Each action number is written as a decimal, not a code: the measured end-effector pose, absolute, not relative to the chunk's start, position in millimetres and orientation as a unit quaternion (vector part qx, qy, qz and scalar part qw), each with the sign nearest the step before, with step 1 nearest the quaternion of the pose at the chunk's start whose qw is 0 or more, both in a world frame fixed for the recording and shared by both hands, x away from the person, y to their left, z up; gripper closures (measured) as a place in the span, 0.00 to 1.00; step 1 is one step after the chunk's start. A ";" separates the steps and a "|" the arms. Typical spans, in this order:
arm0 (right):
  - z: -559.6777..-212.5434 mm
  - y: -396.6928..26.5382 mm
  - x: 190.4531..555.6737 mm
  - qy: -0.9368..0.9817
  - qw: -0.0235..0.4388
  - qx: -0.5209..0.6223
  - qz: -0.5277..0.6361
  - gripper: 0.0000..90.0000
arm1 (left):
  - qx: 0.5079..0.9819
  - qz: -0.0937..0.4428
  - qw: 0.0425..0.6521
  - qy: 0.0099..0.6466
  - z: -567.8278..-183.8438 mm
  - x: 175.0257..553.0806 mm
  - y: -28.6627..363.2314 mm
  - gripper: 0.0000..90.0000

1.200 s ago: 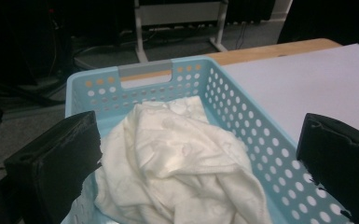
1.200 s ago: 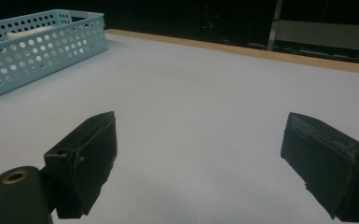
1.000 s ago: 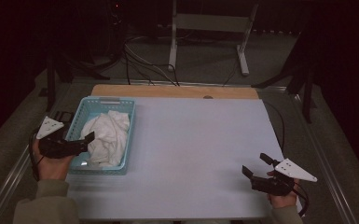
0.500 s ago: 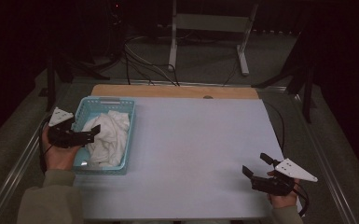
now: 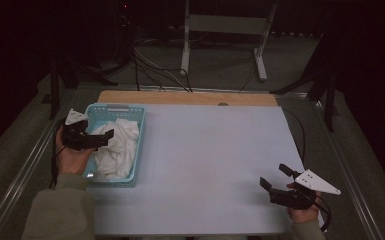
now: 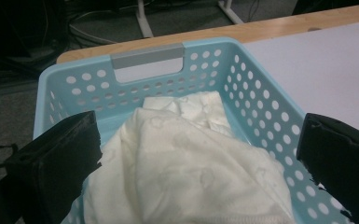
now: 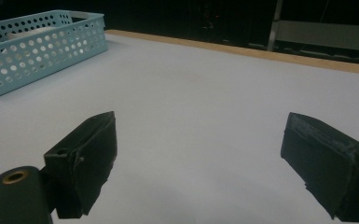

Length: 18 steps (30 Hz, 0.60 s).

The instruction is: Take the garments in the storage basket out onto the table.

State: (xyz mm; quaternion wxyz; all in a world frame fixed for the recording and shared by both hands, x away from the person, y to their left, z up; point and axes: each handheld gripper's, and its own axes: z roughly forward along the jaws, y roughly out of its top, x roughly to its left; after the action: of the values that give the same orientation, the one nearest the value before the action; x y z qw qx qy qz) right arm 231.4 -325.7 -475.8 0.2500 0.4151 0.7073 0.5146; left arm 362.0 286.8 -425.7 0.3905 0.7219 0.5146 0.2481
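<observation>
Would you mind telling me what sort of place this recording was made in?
Probably a lab or studio set up for recording, not a home: a bare table in a dark room, cables trailing over the floor, and a metal stand behind.

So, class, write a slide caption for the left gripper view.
Open left tool poised over a white cloth lying in a perforated blue basket.

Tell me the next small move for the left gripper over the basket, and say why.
Probably lower the left gripper onto the white cloth and close. Its fingers stand open on either side of the cloth's raised fold, which lies bunched inside the blue basket. The right gripper rests open, far off on the table.
</observation>
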 end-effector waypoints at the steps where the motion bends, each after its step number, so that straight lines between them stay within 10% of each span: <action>1: -475.8 -325.7 231.4 0.707 0.250 0.415 0.515 0.12 | 0.722 0.248 0.391 0.515 -425.7 362.0 286.8 0.00; 18: -475.4 -326.0 231.2 0.707 0.250 0.415 0.516 0.12 | 0.744 0.222 0.353 0.522 -448.0 384.2 273.3 0.00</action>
State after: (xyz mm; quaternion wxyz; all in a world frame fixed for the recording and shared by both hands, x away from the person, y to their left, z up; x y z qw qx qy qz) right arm 231.2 -326.0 -475.4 0.2502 0.4145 0.7068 0.5157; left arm 384.2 273.3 -448.0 0.3535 0.7436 0.5225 0.2217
